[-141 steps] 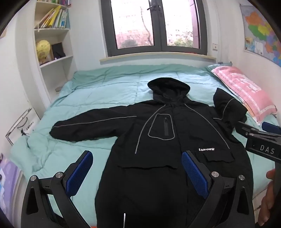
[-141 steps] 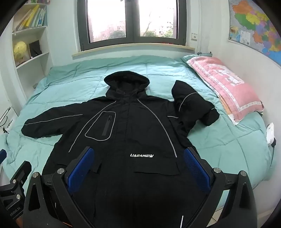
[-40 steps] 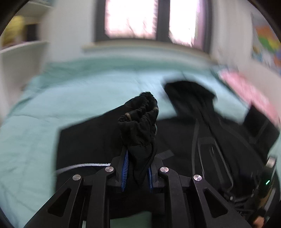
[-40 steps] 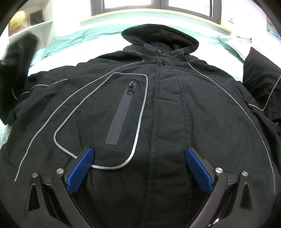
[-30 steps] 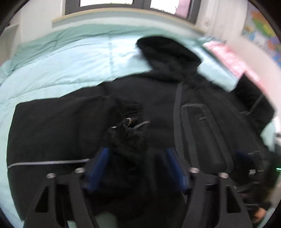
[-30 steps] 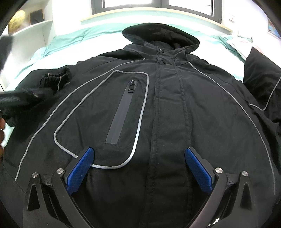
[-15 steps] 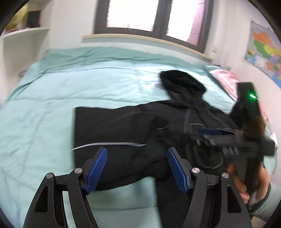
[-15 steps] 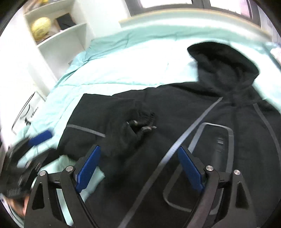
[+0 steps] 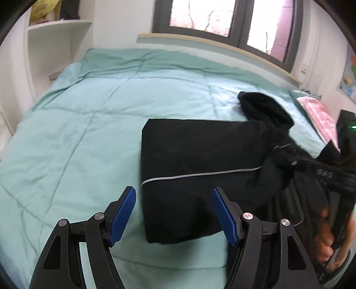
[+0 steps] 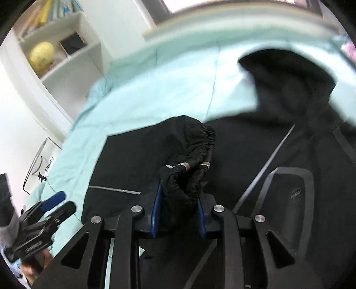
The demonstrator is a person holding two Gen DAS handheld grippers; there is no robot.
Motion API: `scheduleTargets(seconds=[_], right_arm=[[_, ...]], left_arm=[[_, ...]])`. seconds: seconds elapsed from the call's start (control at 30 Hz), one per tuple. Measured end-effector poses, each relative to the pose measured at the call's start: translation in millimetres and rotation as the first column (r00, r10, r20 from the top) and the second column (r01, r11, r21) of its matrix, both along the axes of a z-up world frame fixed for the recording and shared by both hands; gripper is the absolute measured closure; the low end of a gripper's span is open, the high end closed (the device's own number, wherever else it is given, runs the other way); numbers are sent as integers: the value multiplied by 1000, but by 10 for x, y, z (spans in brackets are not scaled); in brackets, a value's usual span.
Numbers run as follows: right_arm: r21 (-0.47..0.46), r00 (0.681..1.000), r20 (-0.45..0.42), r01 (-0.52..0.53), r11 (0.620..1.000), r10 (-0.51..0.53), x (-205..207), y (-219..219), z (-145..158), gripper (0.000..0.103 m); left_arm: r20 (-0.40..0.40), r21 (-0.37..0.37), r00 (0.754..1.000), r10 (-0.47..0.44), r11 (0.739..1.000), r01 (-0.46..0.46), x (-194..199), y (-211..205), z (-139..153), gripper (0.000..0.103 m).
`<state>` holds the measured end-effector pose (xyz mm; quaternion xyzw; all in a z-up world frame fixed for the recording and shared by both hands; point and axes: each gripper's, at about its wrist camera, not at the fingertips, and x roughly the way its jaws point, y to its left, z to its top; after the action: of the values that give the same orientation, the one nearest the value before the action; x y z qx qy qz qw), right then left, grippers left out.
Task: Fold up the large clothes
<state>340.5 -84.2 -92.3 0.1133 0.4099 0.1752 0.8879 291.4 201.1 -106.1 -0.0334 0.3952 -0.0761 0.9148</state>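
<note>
Left wrist view: left gripper (image 9: pixel 173 209) wide apart, two blue pads (image 9: pixel 122 214) bare, nothing between, poised above the near edge of the folded sleeve (image 9: pixel 200 160). One black jacket (image 9: pixel 222 146) on the mint-green quilt (image 9: pixel 89 124), toward the right of the bed. Sleeve doubled back over the body, long axis running left to right, crossed lengthwise by one grey reflective stripe (image 9: pixel 200 174). Fold edge straight, at the left. One hood (image 9: pixel 264 109) pointing away toward the window (image 9: pixel 222 17). One pink pillow (image 9: pixel 320 115) at far right. Right gripper (image 9: pixel 296 163) at the right edge, pinched on black cloth, with a hand (image 9: pixel 329 235) on its handle.

Right wrist view: right gripper (image 10: pixel 178 211) just drawn narrow, blue pads clamped on the gathered elastic cuff (image 10: pixel 193 160) of the sleeve, bunched cloth standing up between the fingers. Jacket beneath matte black, with grey piping and one outlined chest pocket (image 10: pixel 287 195); hood (image 10: pixel 287 77) blurred, at upper right. Left gripper (image 10: pixel 53 204) at lower left, spread. One yellow globe (image 10: pixel 42 55) on the white shelf (image 10: pixel 73 60).
</note>
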Motion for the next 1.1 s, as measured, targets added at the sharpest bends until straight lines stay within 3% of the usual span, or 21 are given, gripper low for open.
scheduleTargets(seconds=[0.2,0.4,0.57,0.63,0.73,0.8,0.93,1.0,1.03,1.1], right_arm=[[-85,987,139,92,992,-79,-224,-799,713,73],[-164,963,180,230,959,-201,-371,-1819,899,73],[-268,925,136,379,886,-355,-435,-2654,456,72],[-259,920,42,386,886,-389,-426,-2912,93,72],[-235,908,-111,371,898,-404,-371,-3135,-440,72],[-219,900,-173,362,906,-401,-398,-3193,-695,72],[-259,903,-177,342,903,-392,-445,-3179,-479,64],[-260,914,-113,351,899,-390,-523,-3157,-224,56],[-252,924,-56,352,901,-377,-580,-3100,-34,43],[-217,944,18,326,920,-331,-607,-2915,231,33]], left_arm=[[17,26,991,-136,990,135,142,-730,244,31],[-57,0,964,-261,965,261,332,-1567,45,31],[-188,-2,925,-329,942,335,465,-2178,-485,31],[-237,50,914,-330,935,351,492,-2406,-753,31],[-258,139,920,-293,932,336,530,-2568,-1068,30],[-263,117,921,-287,938,326,546,-2544,-1047,30],[-229,23,927,-298,950,311,519,-2420,-734,30],[-155,-38,938,-311,950,308,522,-2329,-440,30],[-125,-61,944,-305,952,300,525,-2298,-339,30],[-113,-104,953,-280,957,269,602,-2279,-233,30]])
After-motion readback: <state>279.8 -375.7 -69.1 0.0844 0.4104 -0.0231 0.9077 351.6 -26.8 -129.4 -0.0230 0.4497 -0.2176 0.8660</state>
